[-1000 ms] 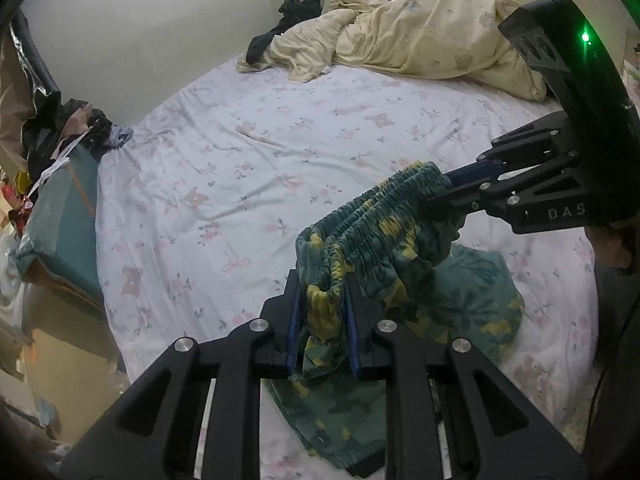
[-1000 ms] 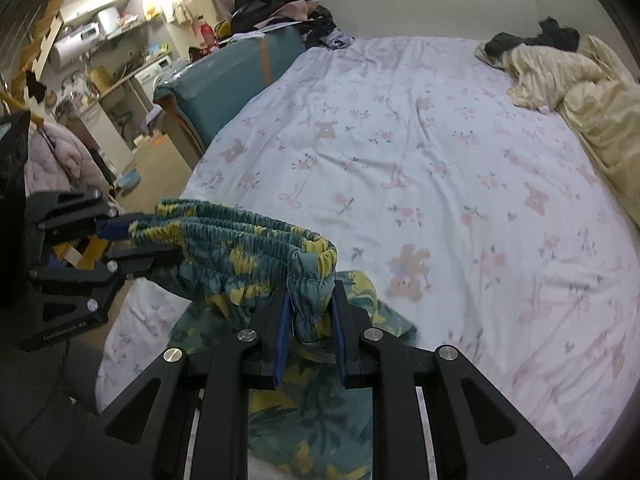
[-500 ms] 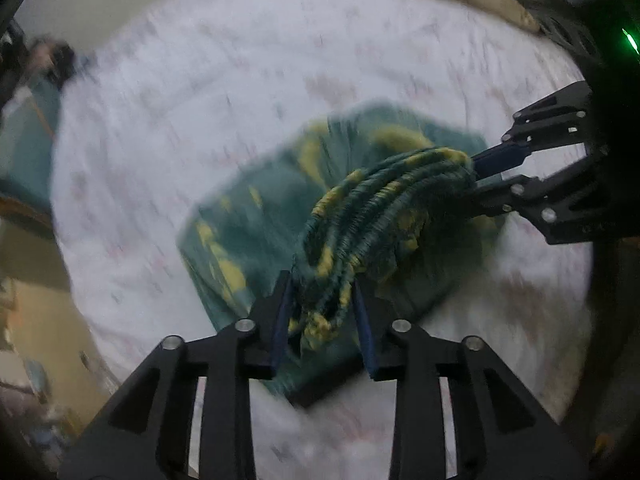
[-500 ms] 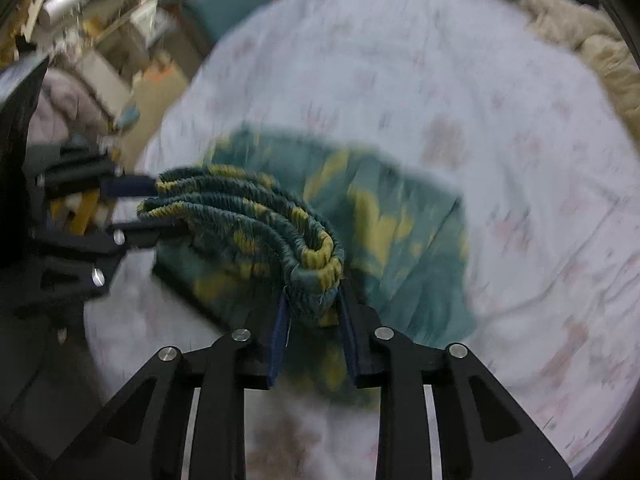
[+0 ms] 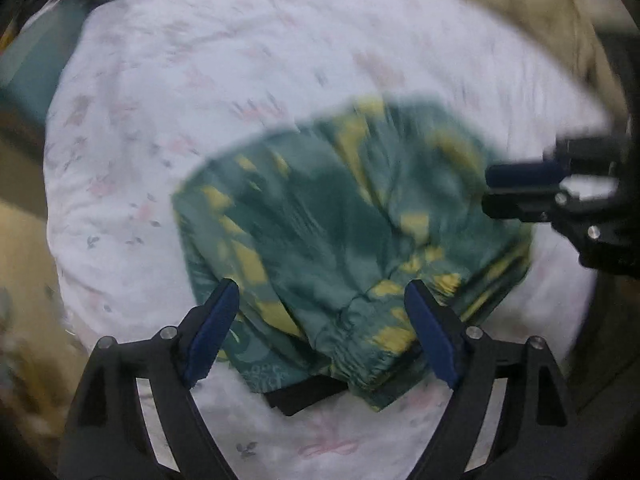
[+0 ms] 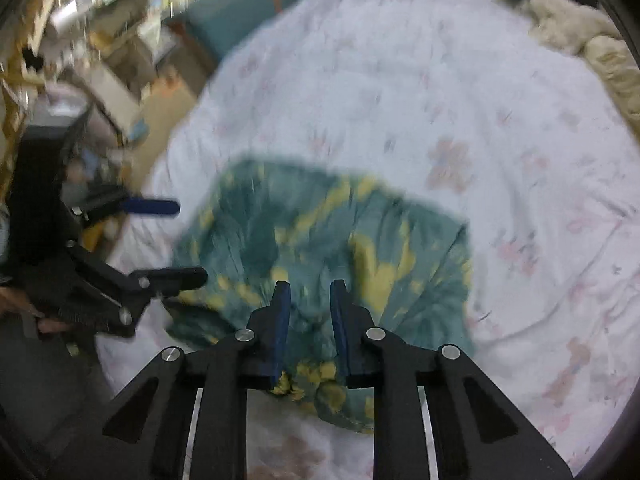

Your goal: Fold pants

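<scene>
The green pants with yellow blotches (image 5: 340, 216) lie folded in a flat bundle on the white flowered bed sheet (image 5: 200, 60). My left gripper (image 5: 320, 304) hangs over the near waistband edge with its blue pads wide open and holds nothing. In the right wrist view the pants (image 6: 320, 232) lie below my right gripper (image 6: 306, 300), whose pads stand a narrow gap apart over the cloth without pinching it. The left gripper (image 6: 184, 240) shows open at the pants' left edge. The right gripper (image 5: 496, 188) shows at the right. Both views are motion-blurred.
A cream blanket (image 6: 592, 52) is bunched at the far side of the bed. A teal piece of furniture (image 6: 240, 12) and cluttered shelves (image 6: 80, 20) stand beyond the bed's left edge. A dark flat item (image 5: 308, 394) sticks out under the pants' near edge.
Both grippers carried the waistband down and forward onto the rest of the pants, then let go. The left jaws opened wide; the right jaws parted slightly.
</scene>
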`<state>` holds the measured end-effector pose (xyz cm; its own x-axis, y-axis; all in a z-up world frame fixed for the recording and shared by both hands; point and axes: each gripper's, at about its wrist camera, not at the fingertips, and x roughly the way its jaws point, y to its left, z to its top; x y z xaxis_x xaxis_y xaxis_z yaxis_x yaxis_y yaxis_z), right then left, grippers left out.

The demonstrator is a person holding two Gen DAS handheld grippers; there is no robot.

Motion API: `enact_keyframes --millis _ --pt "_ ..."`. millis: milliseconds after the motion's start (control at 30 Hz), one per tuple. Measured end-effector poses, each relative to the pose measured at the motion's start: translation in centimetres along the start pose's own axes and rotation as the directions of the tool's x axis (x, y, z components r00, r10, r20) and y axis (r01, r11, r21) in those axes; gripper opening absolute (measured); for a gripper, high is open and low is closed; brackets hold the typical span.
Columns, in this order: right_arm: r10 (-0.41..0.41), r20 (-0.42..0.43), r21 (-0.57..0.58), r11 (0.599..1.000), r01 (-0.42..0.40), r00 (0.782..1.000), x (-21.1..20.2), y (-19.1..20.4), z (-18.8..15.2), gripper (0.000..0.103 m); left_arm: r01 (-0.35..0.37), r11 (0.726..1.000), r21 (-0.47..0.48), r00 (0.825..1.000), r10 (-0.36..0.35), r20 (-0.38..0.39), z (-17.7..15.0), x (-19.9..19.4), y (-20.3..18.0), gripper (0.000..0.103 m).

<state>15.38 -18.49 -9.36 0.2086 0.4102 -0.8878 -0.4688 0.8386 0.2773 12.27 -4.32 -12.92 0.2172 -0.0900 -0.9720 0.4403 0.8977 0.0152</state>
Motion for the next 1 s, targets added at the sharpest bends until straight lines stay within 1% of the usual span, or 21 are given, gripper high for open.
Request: enact_keyframes --millis 33,67,133,167,233,267,300,400,467,500,567,600,667,700,733,767,800,833,867,933,1000 --pt "0.006 -0.079 -0.018 1.000 -0.007 0.997 1.3 0.2 -0.6 0.021 -0.030 0.999 0.022 0.999 0.031 -0.039 -0.4 0.8 -0.5 0.083" --pt "0.017 -0.167 -0.026 0.999 -0.021 0.986 2.5 0.4 -1.6 0.021 -0.029 0.999 0.029 0.996 0.031 -0.087 -0.9 1.6 -0.7 0.083" --pt "-0.001 -0.254 -0.027 1.000 -0.006 0.967 3.4 0.3 -3.1 0.021 0.009 1.000 -0.001 0.989 -0.009 -0.148 -1.6 2.0 -0.2 0.083" --pt "0.001 -0.250 -0.023 1.000 -0.007 0.968 3.0 0.2 -3.2 0.021 0.017 0.999 -0.029 0.990 -0.021 -0.140 -1.6 1.5 0.3 0.083" --pt "0.032 -0.191 0.012 0.999 -0.030 0.981 1.2 -0.3 -2.7 0.025 0.001 0.996 -0.085 0.996 -0.009 -0.090 -1.3 0.2 1.7 0.083" --pt "0.048 -0.145 0.047 0.998 -0.041 0.988 0.1 -1.0 -2.2 0.031 -0.009 0.992 -0.124 0.998 0.001 -0.063 -1.1 -0.4 2.7 0.083" --pt "0.054 -0.094 0.101 0.994 -0.044 0.994 -0.8 -2.1 -1.6 0.046 -0.023 0.984 -0.177 0.999 0.017 -0.038 -0.9 -0.9 3.8 0.083" --pt "0.002 0.016 0.285 0.959 -0.007 1.000 -2.0 -5.9 -0.3 0.049 -0.045 0.935 -0.353 0.998 0.054 0.014 -0.4 -1.3 7.3 0.082" --pt "0.008 0.051 0.396 0.918 -0.028 0.999 -1.7 -8.4 0.4 0.049 0.000 0.897 -0.443 0.999 0.017 0.034 -0.1 -0.6 9.0 0.080" --pt "0.022 0.062 0.447 0.893 -0.048 0.998 -1.3 -9.6 0.7 0.049 0.038 0.880 -0.474 0.999 -0.020 0.044 0.0 -0.1 9.4 0.077" --pt "0.039 0.059 0.494 0.867 -0.063 0.997 -0.2 -11.0 1.3 0.046 0.094 0.850 -0.518 0.996 -0.077 0.054 0.4 1.0 9.9 0.056" --pt "0.041 0.059 0.507 0.860 -0.065 0.997 0.2 -11.4 1.4 0.046 0.114 0.835 -0.538 0.993 -0.100 0.056 0.5 1.5 10.0 0.053" --pt "0.046 0.058 0.533 0.843 -0.070 0.997 1.0 -11.9 1.1 0.046 0.146 0.820 -0.553 0.989 -0.134 0.063 0.8 2.5 10.0 0.038" --pt "0.055 0.055 0.534 0.842 -0.075 0.997 1.6 -12.0 1.1 0.044 0.156 0.821 -0.549 0.987 -0.143 0.068 1.0 2.8 9.8 0.034" --pt "0.061 0.050 0.530 0.845 -0.078 0.997 2.0 -11.9 1.3 0.042 0.164 0.829 -0.534 0.986 -0.147 0.074 1.2 2.9 9.4 0.026" --pt "0.063 0.043 0.517 0.853 -0.076 0.997 2.6 -11.7 1.5 0.034 0.164 0.840 -0.518 0.986 -0.145 0.077 1.5 3.2 9.2 0.009" --pt "0.062 0.033 0.503 0.861 -0.070 0.998 2.8 -11.4 1.6 0.015 0.152 0.854 -0.497 0.988 -0.135 0.070 1.7 3.2 8.9 0.002" --pt "0.057 0.019 0.484 0.873 -0.059 0.998 3.1 -11.2 1.7 0.006 0.142 0.865 -0.482 0.990 -0.127 0.063 1.8 3.1 8.8 0.002" --pt "0.036 0.017 0.459 0.887 -0.040 0.999 3.0 -10.9 1.8 0.002 0.139 0.867 -0.478 0.990 -0.123 0.066 2.1 3.0 8.9 0.002" --pt "-0.006 0.027 0.452 0.892 -0.007 1.000 2.3 -10.8 1.8 0.001 0.119 0.864 -0.489 0.993 -0.096 0.073 1.9 2.2 9.6 0.002" --pt "-0.091 0.032 0.479 0.875 0.064 0.995 1.5 -11.9 1.7 0.001 0.114 0.840 -0.531 0.993 -0.076 0.092 1.6 1.7 10.7 0.002"
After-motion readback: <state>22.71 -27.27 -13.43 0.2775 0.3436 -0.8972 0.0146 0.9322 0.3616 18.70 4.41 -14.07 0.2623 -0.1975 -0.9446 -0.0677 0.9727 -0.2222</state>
